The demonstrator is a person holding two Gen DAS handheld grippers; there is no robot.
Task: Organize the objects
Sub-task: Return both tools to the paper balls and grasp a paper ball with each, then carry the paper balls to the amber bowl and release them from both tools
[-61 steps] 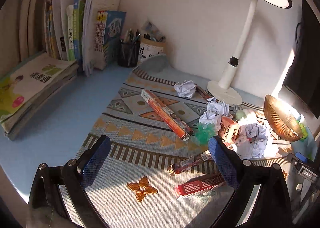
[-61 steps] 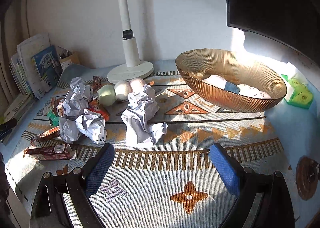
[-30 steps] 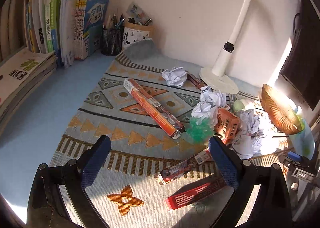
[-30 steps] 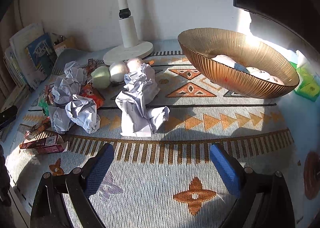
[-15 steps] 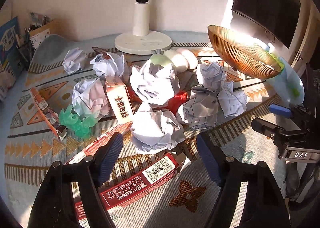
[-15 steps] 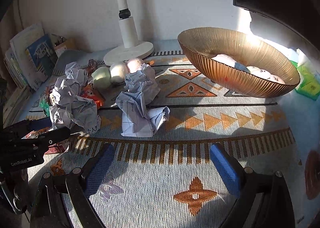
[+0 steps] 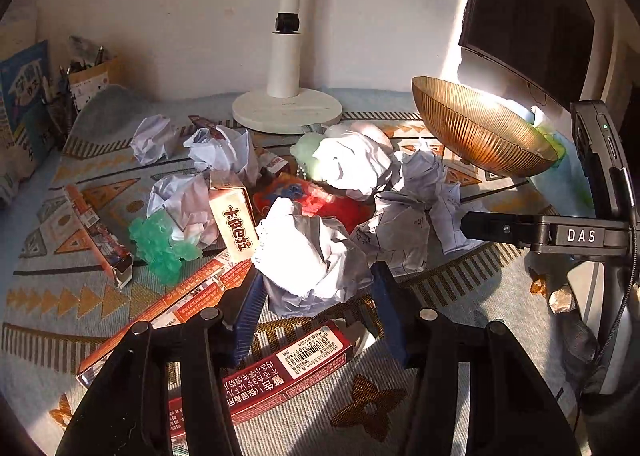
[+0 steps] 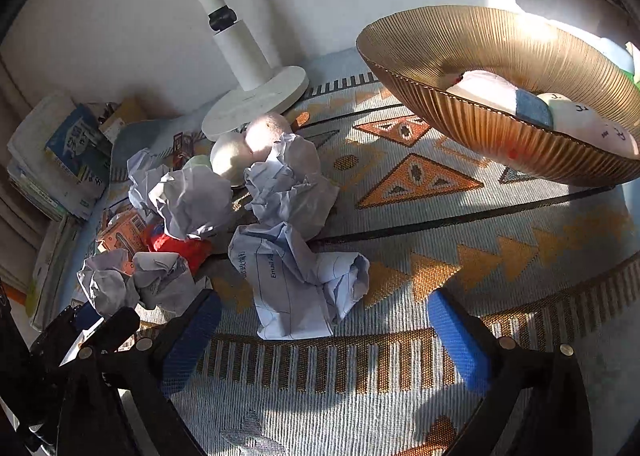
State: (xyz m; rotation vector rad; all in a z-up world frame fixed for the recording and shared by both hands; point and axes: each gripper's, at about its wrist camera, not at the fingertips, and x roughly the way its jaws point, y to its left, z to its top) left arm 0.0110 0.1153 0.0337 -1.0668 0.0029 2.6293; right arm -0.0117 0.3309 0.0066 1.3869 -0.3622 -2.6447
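Sunlit and cluttered, the desk is covered by a woven mat with orange triangle patterns (image 7: 60, 296), and most of the tidying looks still to do.

Nearest in the left wrist view, a dark red flat carton with a barcode (image 7: 276, 372) lies on the mat under the left gripper (image 7: 316, 308). Its jaws have just been closing and stand narrow around a crumpled ball of white paper (image 7: 312, 256); the blue pads sit at the ball's flanks, though whether they press yet I cannot tell. Just beyond lie a long orange carton (image 7: 168, 308), a cream box with red lettering (image 7: 236, 224), a green knobbly toy (image 7: 160, 244) and more paper wads, all loose.

In the right wrist view, the right gripper (image 8: 320, 336) is spread wide with nothing between its jaws, a crumpled printed sheet (image 8: 296, 284) just ahead of it.

Farther back stand the white round base of a desk lamp (image 7: 286, 112) and a ribbed amber glass bowl (image 8: 500, 128), which already holds a few pale items. By my judgement, only those few are sorted; the heap remains.
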